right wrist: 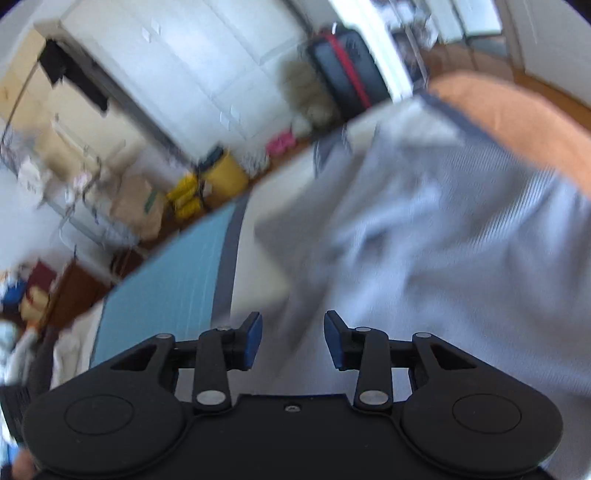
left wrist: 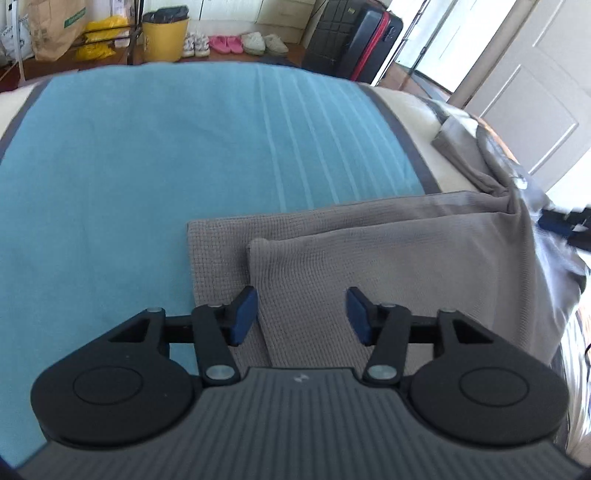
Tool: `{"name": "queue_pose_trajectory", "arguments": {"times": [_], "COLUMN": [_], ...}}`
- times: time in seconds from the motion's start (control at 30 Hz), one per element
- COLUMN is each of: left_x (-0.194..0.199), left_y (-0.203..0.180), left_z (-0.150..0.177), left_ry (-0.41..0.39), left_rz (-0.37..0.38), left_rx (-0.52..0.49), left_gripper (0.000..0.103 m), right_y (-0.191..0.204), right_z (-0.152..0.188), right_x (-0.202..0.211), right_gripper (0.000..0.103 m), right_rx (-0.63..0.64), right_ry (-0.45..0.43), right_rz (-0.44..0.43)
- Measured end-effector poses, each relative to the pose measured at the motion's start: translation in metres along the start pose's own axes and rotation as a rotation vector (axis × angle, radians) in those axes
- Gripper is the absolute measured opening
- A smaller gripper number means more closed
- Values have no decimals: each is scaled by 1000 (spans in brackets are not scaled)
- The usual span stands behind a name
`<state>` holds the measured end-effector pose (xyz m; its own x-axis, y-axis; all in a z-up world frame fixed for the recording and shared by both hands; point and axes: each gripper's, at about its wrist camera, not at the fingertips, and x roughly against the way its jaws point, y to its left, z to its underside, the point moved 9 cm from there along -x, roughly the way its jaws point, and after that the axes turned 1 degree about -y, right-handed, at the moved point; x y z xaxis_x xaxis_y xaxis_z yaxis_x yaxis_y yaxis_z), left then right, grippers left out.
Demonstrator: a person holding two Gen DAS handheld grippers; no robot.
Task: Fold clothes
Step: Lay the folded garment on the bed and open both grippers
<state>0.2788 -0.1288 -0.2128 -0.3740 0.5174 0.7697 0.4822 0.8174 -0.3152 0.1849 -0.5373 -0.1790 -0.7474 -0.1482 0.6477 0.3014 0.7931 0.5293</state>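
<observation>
A bed spread with a teal blanket point(left wrist: 147, 166) fills the foreground of a cluttered bedroom, its dark border running along the blanket's right side with a cream sheet point(left wrist: 410, 122) beyond it. The blanket's left and far stretches lie bare, all the way to the far edge of the bed. A gray waffle-knit garment point(left wrist: 369, 266) lies folded on the blanket's near right corner, one layer doubled over another so a lower strip shows along the fold's left edge; its right side trails off over the cream sheet toward the edge of the bed. The left gripper point(left wrist: 301, 312) hovers just above the garment's near edge, its blue-padded jaws parted with nothing pinched between them. Beyond the blanket's far edge, on the floor, stand a yellow bin point(left wrist: 165, 38), a paper bag point(left wrist: 55, 26), pink slippers point(left wrist: 225, 43), pale shoes point(left wrist: 264, 43) and a black suitcase with a red stripe point(left wrist: 354, 40); a white door point(left wrist: 524, 96) stands beyond the blanket's right side. The right wrist view, heavily blurred and tilted, shows the right gripper point(right wrist: 293, 339) with jaws apart and empty over pale rumpled cloth point(right wrist: 424, 240), the teal blanket to its left. Only this view shows an orange surface point(right wrist: 517, 122) past the cloth and white cabinet doors point(right wrist: 192, 66) on the wall; what the pale cloth is cannot be told.
</observation>
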Motion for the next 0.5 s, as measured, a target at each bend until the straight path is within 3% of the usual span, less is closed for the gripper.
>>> {"name": "queue_pose_trajectory", "arguments": {"times": [0.03, 0.07, 0.13, 0.23, 0.33, 0.43, 0.5], "left_x": [5, 8, 10, 6, 0, -3, -6], "left_y": [-6, -13, -20, -16, -13, -9, -5], "left_z": [-2, -3, -2, -2, -8, -17, -22], "left_ry": [-18, -36, -47, -61, -96, -125, -145], "left_rz": [13, 10, -24, -60, -124, -115, -137], "left_rx": [-41, -87, -146, -140, -180, -143, -145], "left_gripper": [21, 13, 13, 19, 32, 45, 46], "right_y": [3, 5, 13, 16, 16, 15, 16], "right_z": [5, 7, 8, 10, 13, 9, 6], "right_x": [-4, -5, -8, -10, -13, -11, -13], "right_gripper": [42, 42, 42, 42, 42, 42, 42], "right_rx": [9, 6, -4, 11, 81, 185, 238], "right_ry": [19, 22, 22, 14, 20, 12, 8], "right_rz": [4, 6, -13, -14, 58, 141, 175]}}
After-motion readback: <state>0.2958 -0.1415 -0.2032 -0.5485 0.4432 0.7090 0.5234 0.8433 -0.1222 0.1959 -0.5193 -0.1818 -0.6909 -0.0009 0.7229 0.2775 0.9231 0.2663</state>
